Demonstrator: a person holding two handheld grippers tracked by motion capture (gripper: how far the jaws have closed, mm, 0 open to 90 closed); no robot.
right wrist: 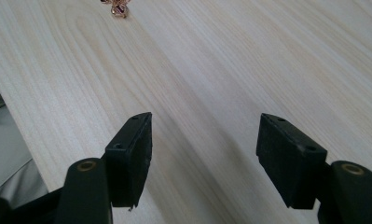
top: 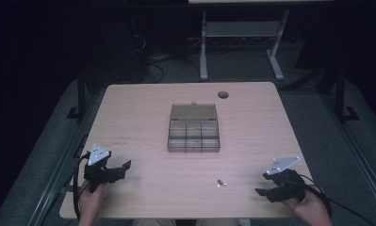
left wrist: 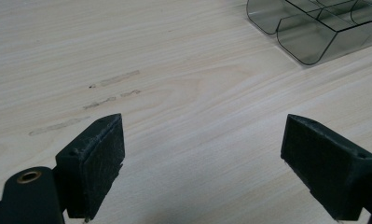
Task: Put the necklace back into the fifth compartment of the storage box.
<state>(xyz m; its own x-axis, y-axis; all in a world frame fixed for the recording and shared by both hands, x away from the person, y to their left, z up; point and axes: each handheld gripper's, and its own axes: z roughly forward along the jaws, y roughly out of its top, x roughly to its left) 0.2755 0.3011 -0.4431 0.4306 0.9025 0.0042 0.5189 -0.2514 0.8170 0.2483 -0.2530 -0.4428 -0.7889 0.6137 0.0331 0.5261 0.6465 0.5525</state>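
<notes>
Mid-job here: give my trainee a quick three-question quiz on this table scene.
1. True or false: the lid of the clear compartment box stands open.
2. Which tool is nearer the small pinkish-gold trinket: A) left tool B) right tool?
3. Fill in: both tools' jaws are ____, with nothing between them.

Key: 1 true; 2 B; 3 open.
</notes>
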